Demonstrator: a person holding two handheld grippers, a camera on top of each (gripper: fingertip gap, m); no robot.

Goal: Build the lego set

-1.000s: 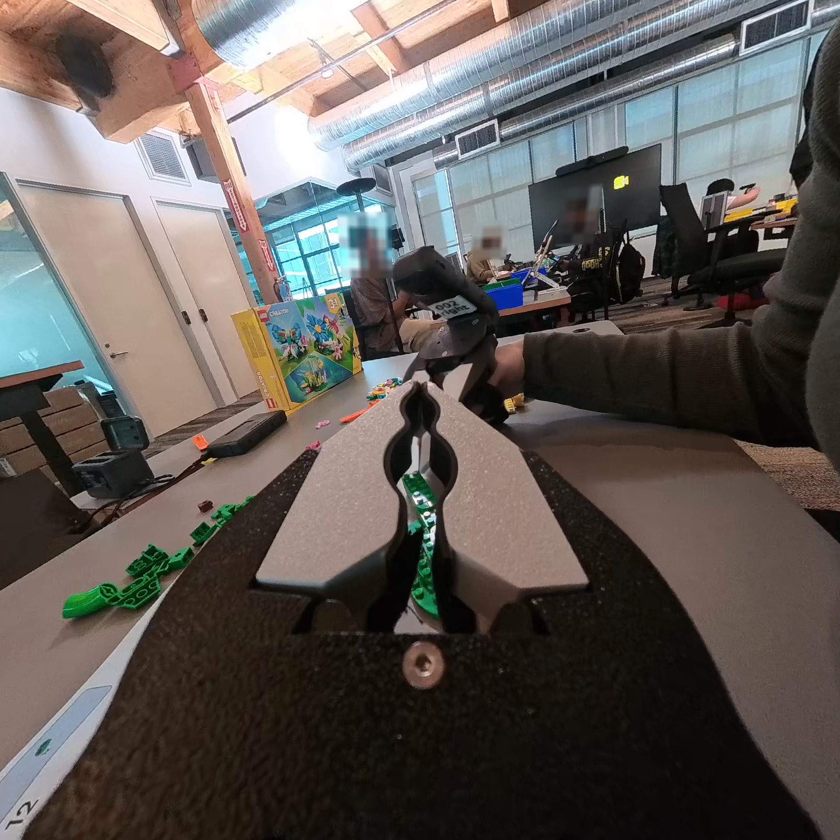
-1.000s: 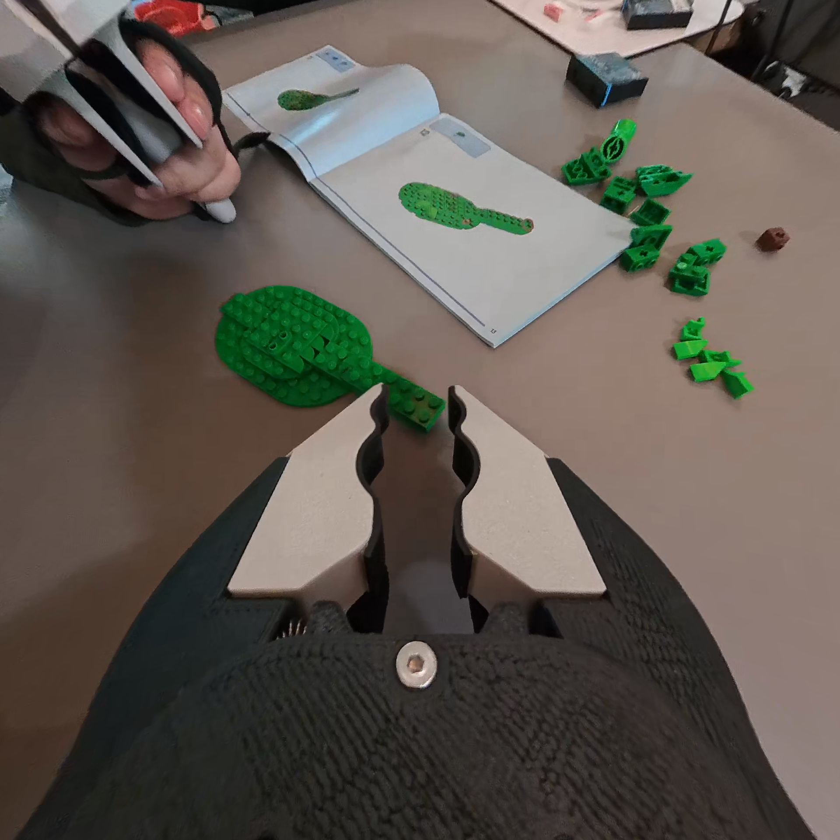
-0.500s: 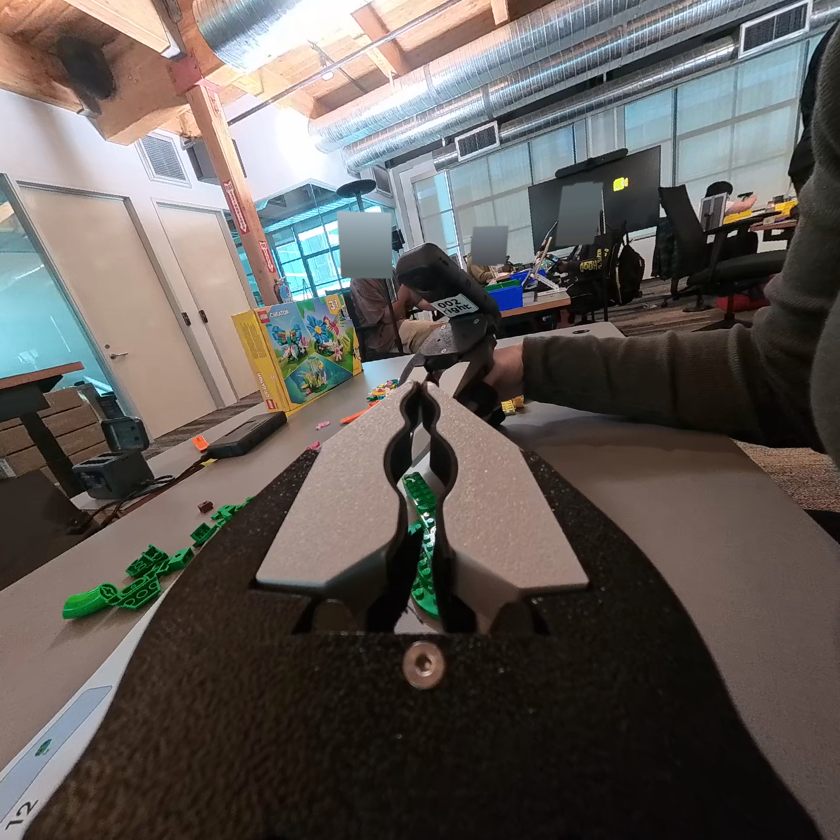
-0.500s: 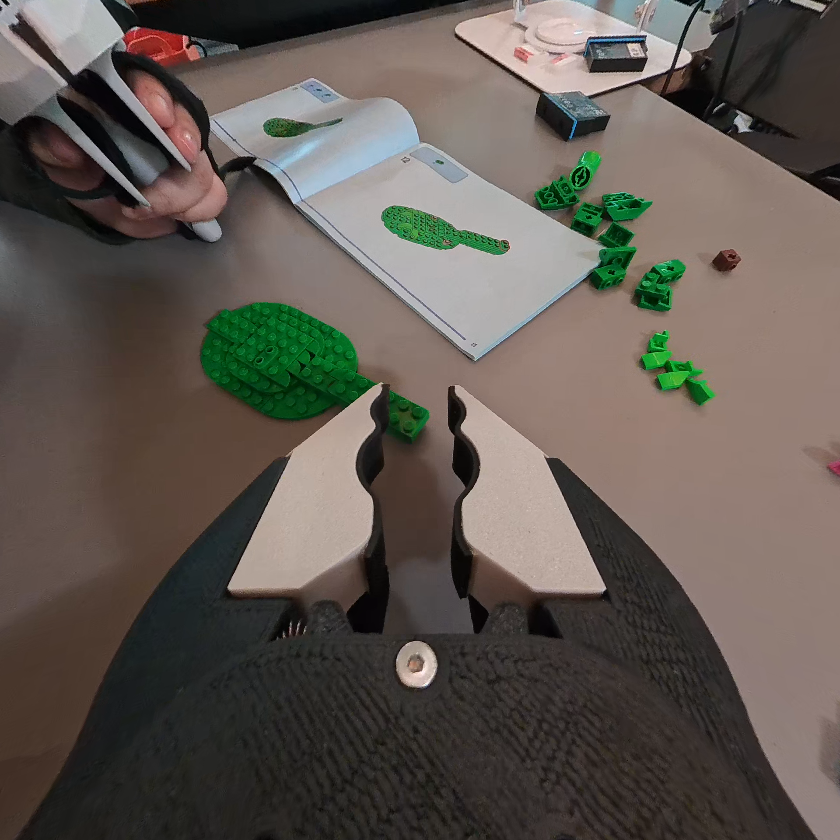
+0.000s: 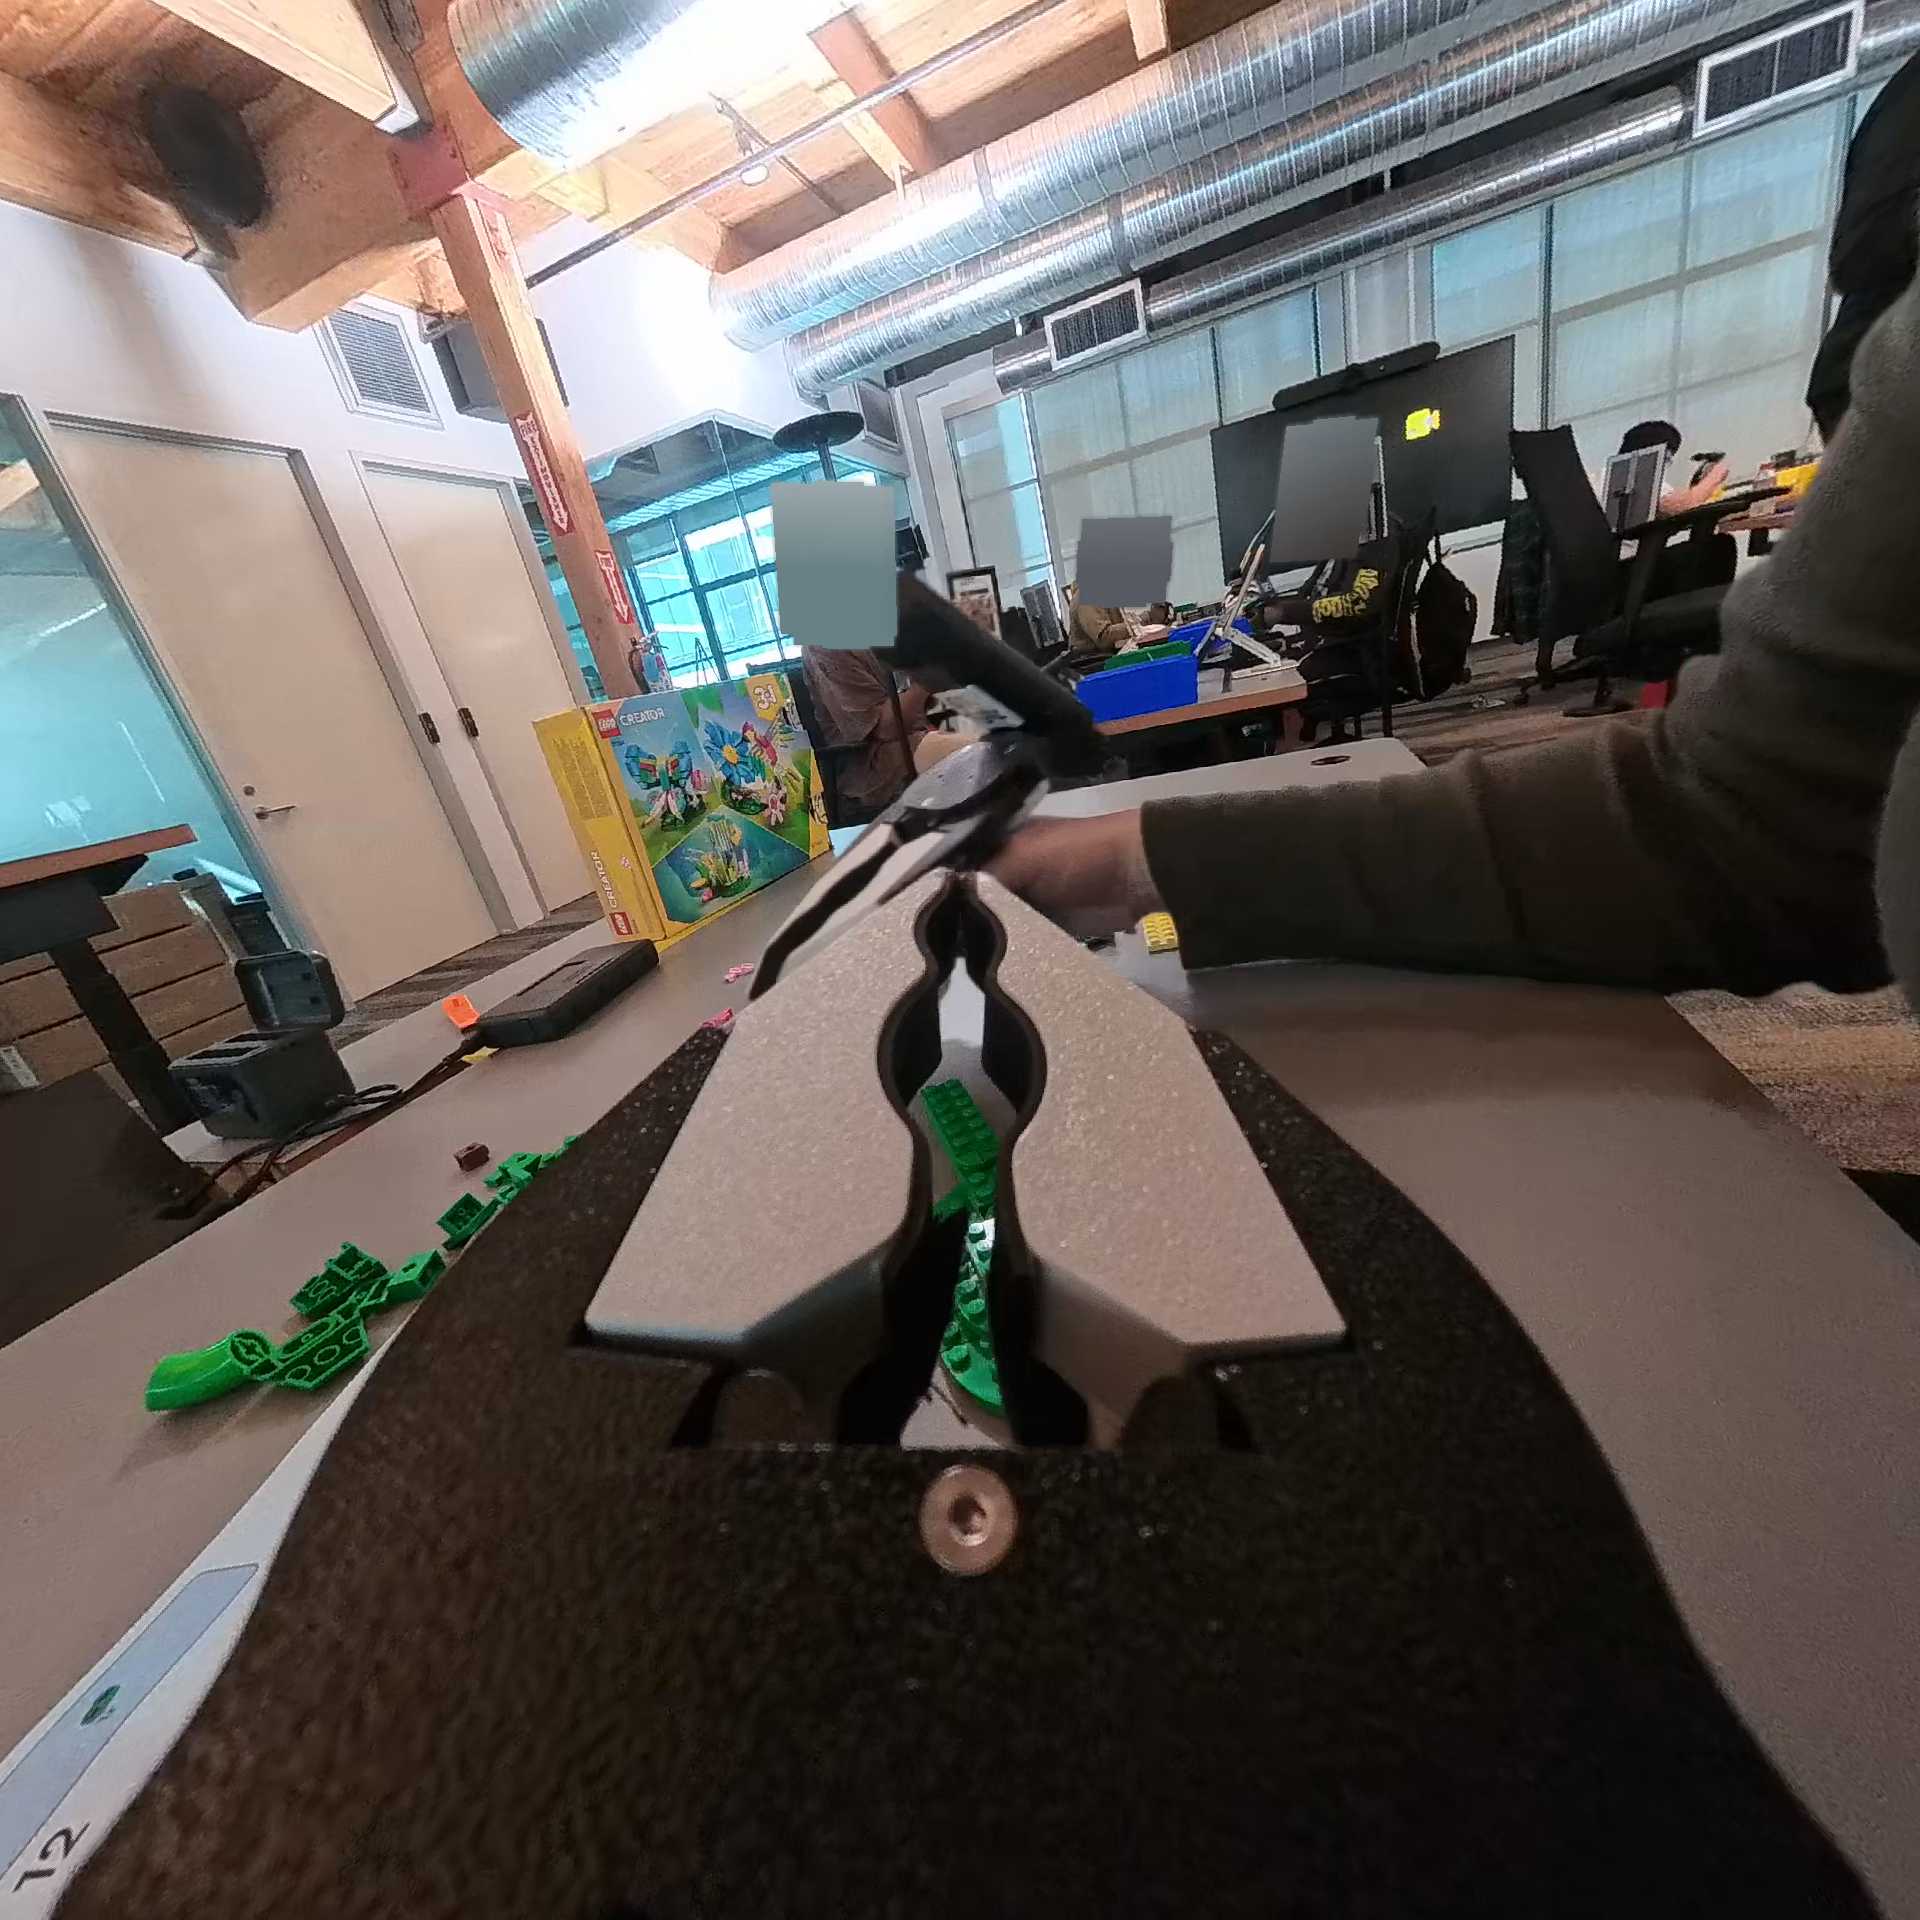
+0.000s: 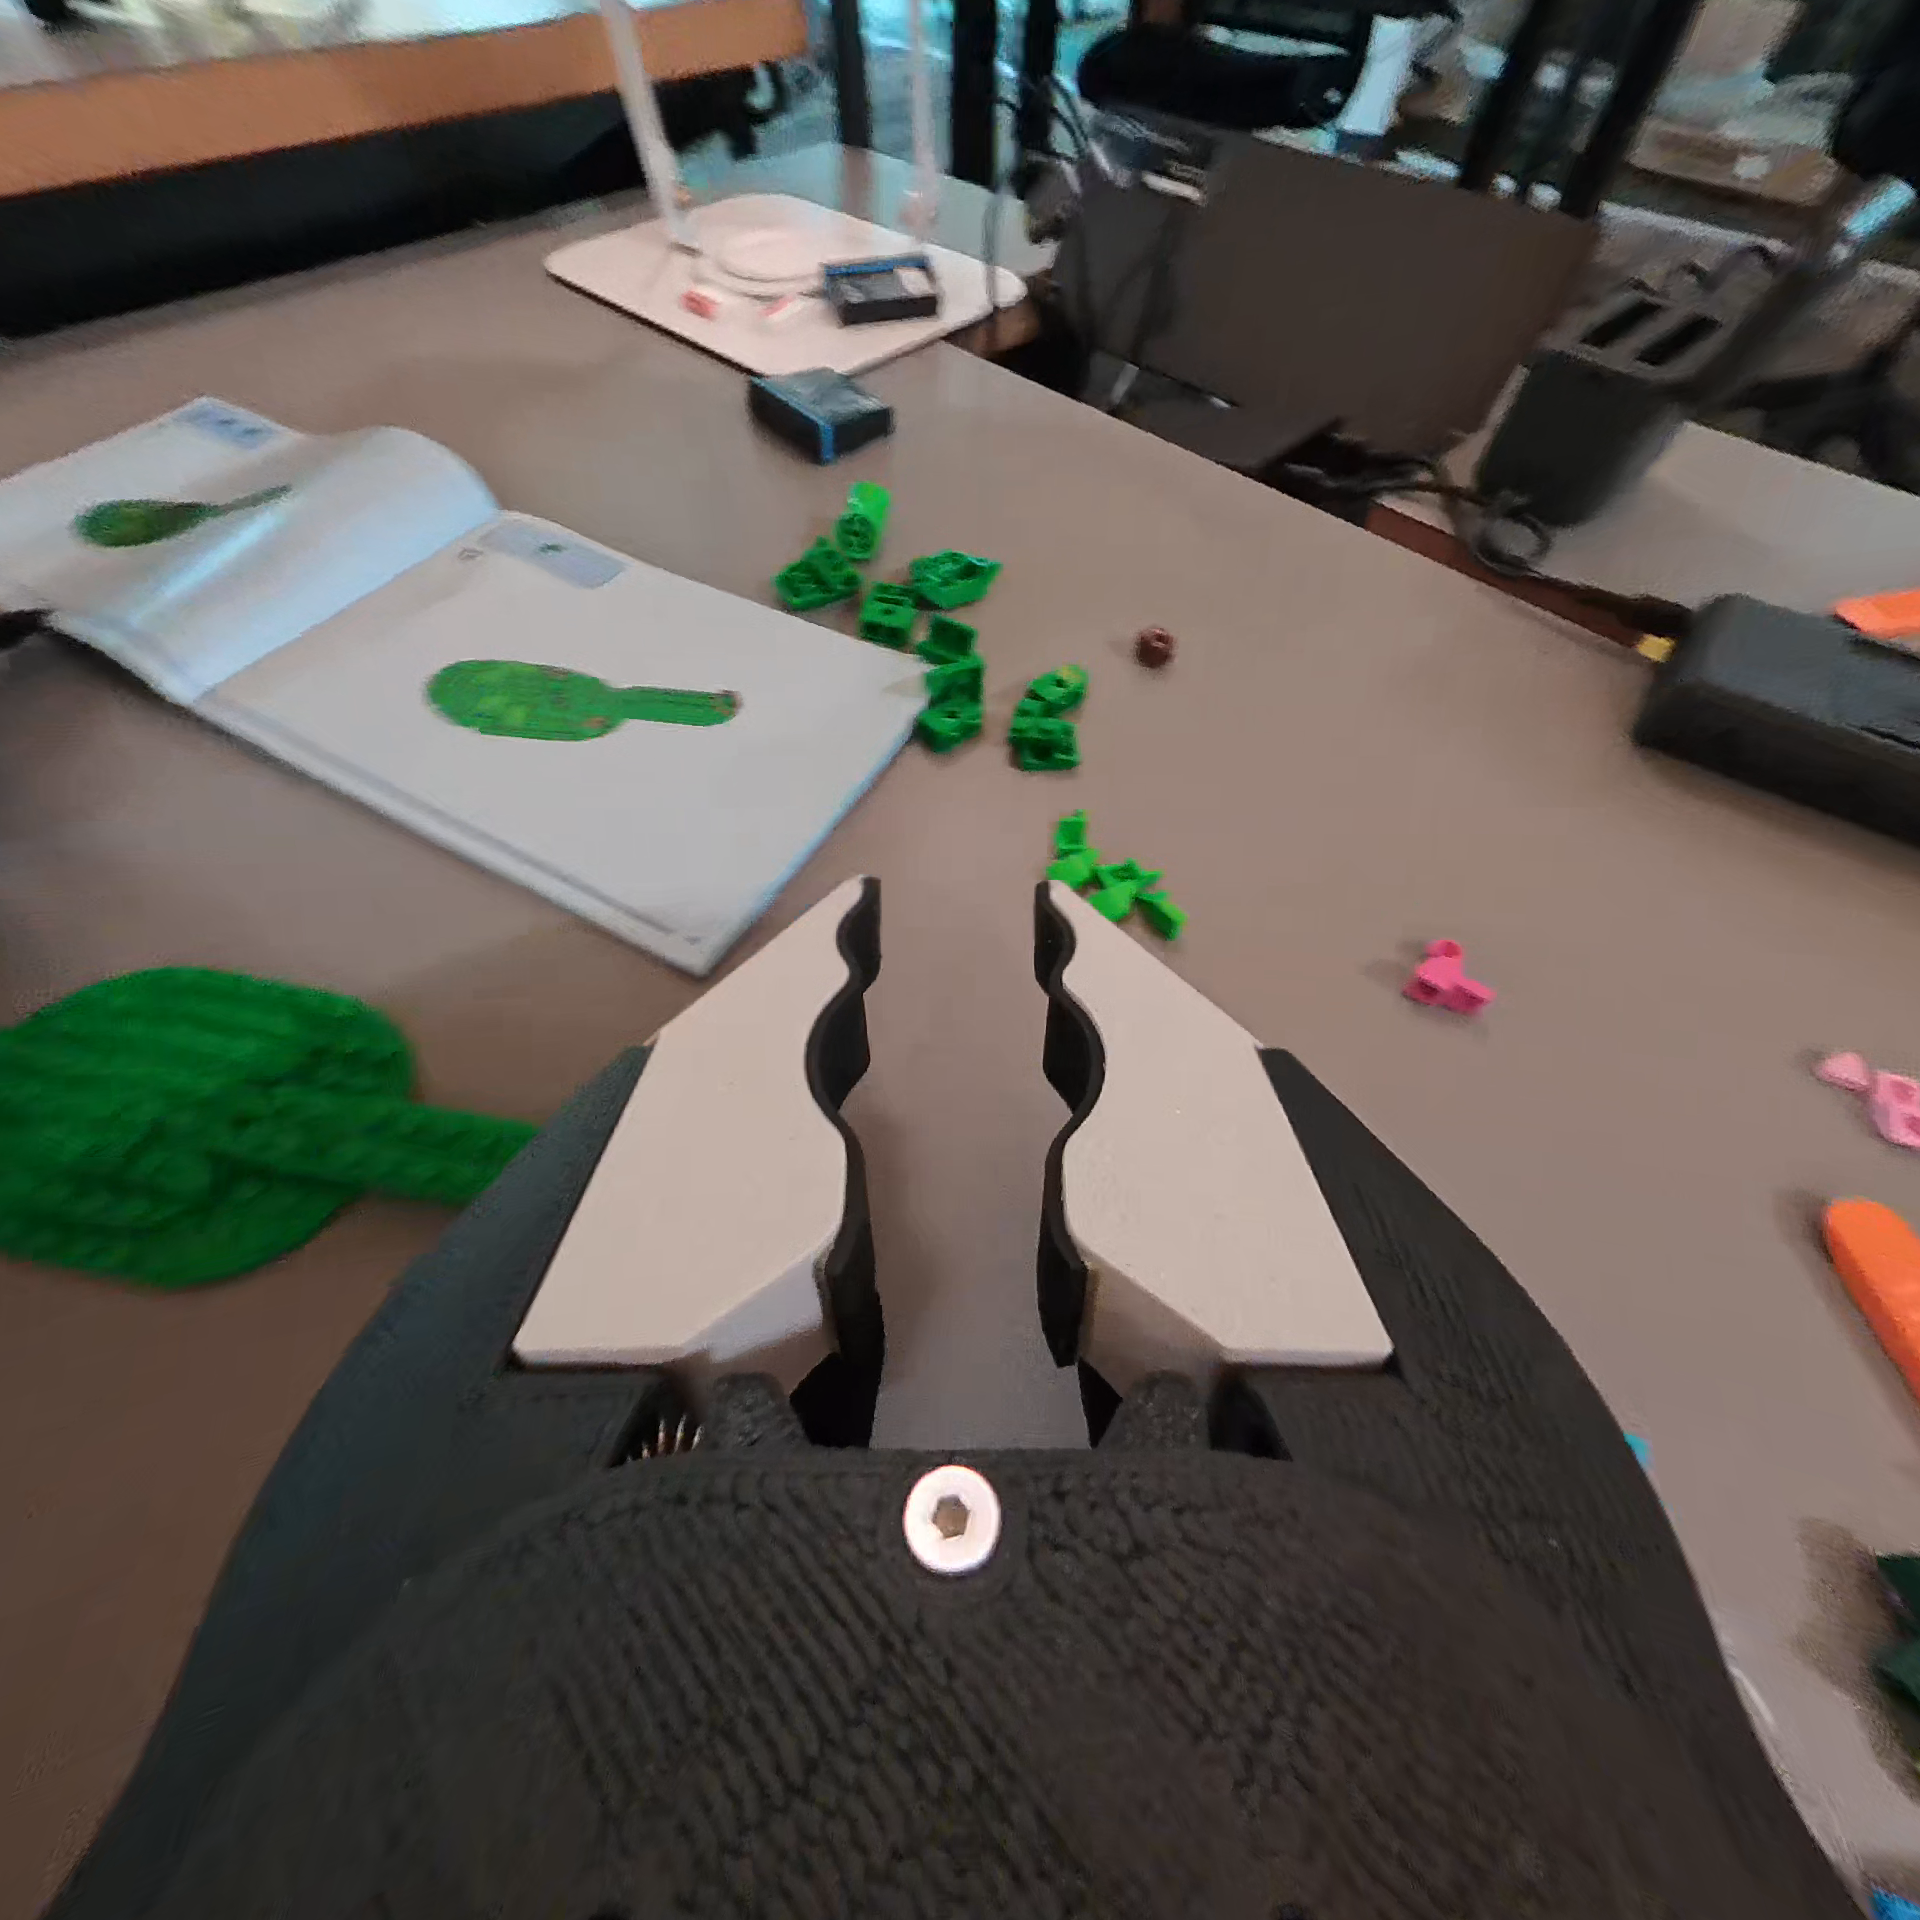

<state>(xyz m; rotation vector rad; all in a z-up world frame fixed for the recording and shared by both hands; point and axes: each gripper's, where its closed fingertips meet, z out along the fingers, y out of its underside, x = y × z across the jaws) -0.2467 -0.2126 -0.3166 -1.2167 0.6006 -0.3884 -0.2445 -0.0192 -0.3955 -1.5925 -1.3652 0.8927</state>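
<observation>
A flat green leaf-shaped lego build point(image 6: 197, 1122) with a stem lies on the grey table point(image 6: 1351, 831), left of my right gripper point(image 6: 956, 899). The right gripper is open and empty, pointing at a small cluster of loose green pieces point(image 6: 1117, 883). A larger group of green pieces point(image 6: 945, 644) lies beside the open instruction booklet point(image 6: 582, 727). My left gripper point(image 5: 956, 883) is shut and empty; part of the green build point(image 5: 966, 1132) shows through the gap between its fingers. The right gripper point(image 5: 821, 925) appears blurred just beyond the left one's tips.
A brown piece point(image 6: 1153, 646), pink pieces point(image 6: 1446, 977) and an orange piece point(image 6: 1870, 1288) lie to the right. A black case point(image 6: 1787, 707) and a small black box point(image 6: 821, 414) sit farther back. The lego set's box point(image 5: 686, 800) stands at the table's far side. The tips of one gripper are about 20 centimetres away from the tips of the other. To the brown piece point(image 6: 1153, 646): right tips about 15 centimetres, left tips about 30 centimetres. Look for it in the left wrist view point(image 5: 465, 1163) too.
My right gripper has swung right, away from the build's stem, toward the loose green pieces, staying open. The left gripper has not moved.
</observation>
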